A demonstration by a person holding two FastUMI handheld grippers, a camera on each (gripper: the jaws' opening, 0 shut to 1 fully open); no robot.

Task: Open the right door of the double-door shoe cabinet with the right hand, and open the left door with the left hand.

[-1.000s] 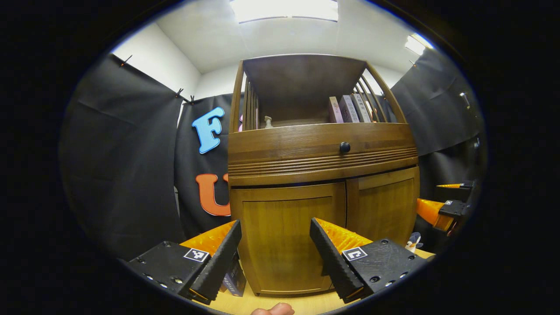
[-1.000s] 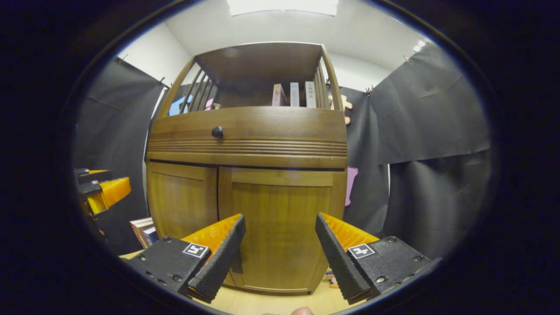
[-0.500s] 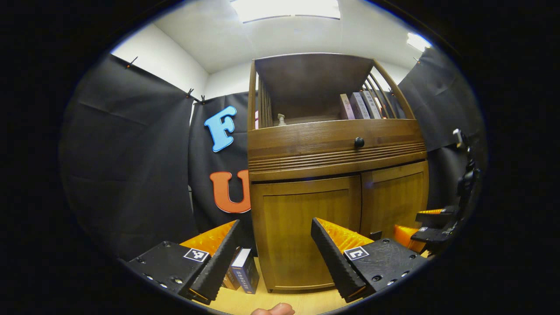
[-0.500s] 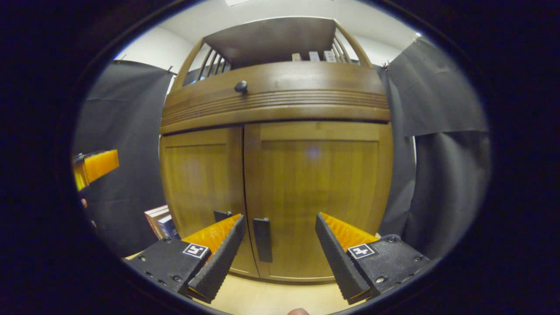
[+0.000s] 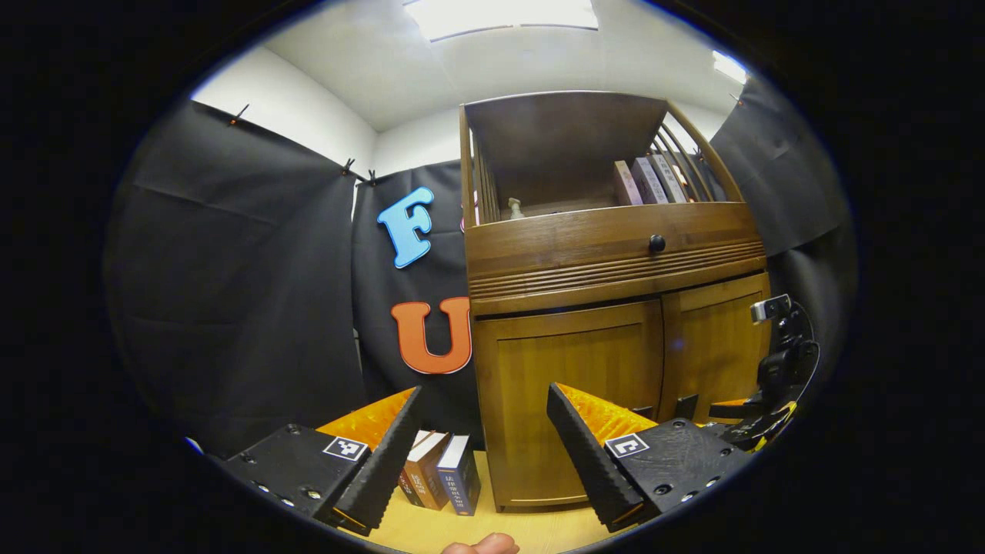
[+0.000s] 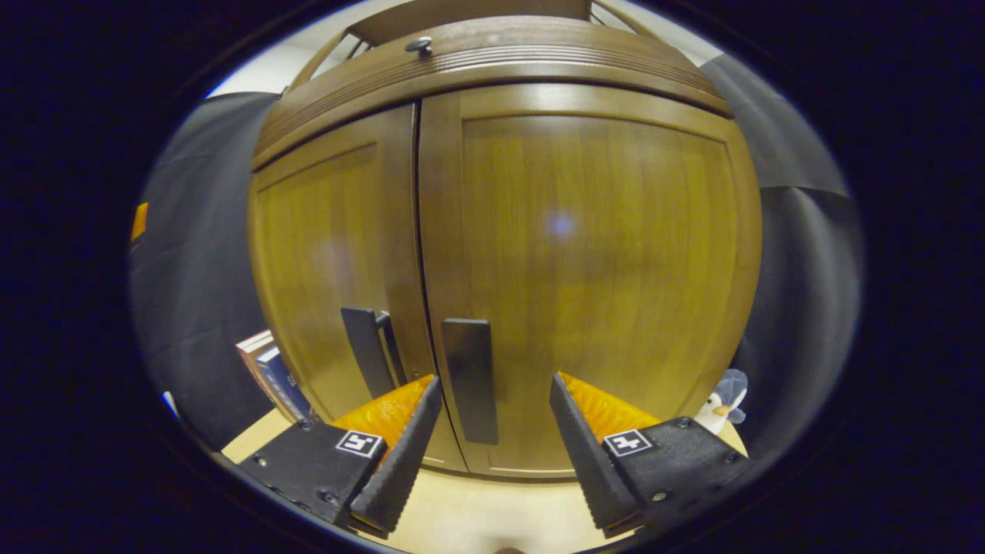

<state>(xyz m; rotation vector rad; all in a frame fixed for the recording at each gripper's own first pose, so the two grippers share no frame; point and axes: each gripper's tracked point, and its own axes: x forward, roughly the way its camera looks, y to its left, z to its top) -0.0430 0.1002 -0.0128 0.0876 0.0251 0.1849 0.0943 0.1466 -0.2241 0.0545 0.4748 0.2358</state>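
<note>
The wooden shoe cabinet has both lower doors shut. In the right gripper view the right door [image 6: 592, 254] looms close, with its dark vertical handle [image 6: 469, 381] standing between the fingers of my open right gripper [image 6: 492, 454], nearer the left finger and apart from both. The left door [image 6: 331, 246] carries its own dark handle [image 6: 365, 350] just beside it. In the left gripper view my left gripper [image 5: 485, 454] is open and holds nothing, well back from the left door [image 5: 569, 385]. The right gripper [image 5: 735, 415] sits low in front of the right door [image 5: 716, 346].
Several books [image 5: 439, 473] stand on the light floor against the cabinet's left side. A small penguin toy [image 6: 719, 400] sits at the cabinet's right corner. A drawer with a round knob [image 5: 656, 243] and an open shelf with books [image 5: 646, 181] are above the doors.
The right gripper has moved in close and lower, bringing the right door's handle between its fingers. The left gripper has swung left, so the cabinet sits farther right in its view.
</note>
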